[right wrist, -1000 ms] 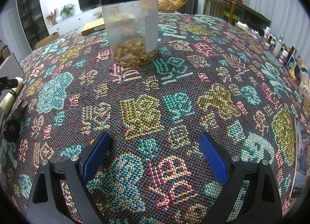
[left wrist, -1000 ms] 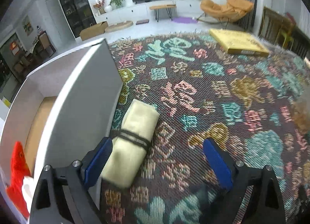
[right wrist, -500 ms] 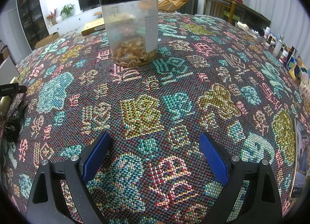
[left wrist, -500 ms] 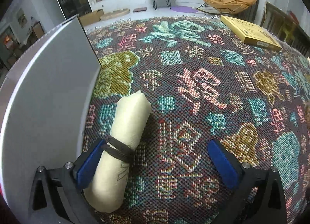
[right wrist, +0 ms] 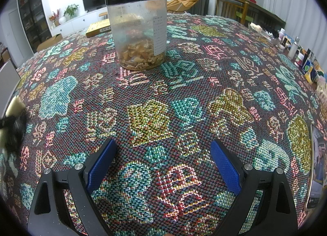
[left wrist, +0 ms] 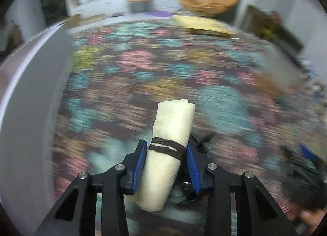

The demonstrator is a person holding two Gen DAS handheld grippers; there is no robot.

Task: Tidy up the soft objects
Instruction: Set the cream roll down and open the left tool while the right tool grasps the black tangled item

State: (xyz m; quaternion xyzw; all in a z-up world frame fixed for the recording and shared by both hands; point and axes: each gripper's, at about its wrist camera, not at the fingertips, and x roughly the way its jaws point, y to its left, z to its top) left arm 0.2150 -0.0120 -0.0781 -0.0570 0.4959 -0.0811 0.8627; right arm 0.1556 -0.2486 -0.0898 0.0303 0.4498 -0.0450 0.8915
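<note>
My left gripper [left wrist: 166, 154] is shut on a cream rolled cloth [left wrist: 169, 146] tied with a dark band [left wrist: 166, 149], and holds it lifted above the patterned tablecloth [left wrist: 143, 85]. The view is motion-blurred. The white storage box [left wrist: 34, 97] stands at the left. My right gripper [right wrist: 162, 160] is open and empty, low over the tablecloth [right wrist: 184, 85]. In the right wrist view the cloth roll [right wrist: 14, 103] shows blurred at the far left edge, next to the left gripper's dark body.
A clear plastic jar with a black lid [right wrist: 139, 27] stands ahead of the right gripper. A flat yellow box [left wrist: 202, 24] lies at the table's far side. Bottles and small items [right wrist: 302, 58] crowd the right edge. The right gripper shows dark at the left view's lower right [left wrist: 304, 172].
My left gripper closed on the cloth roll, which lay beside the white box, and lifted it off the tablecloth, swinging away from the box. The right gripper stayed still.
</note>
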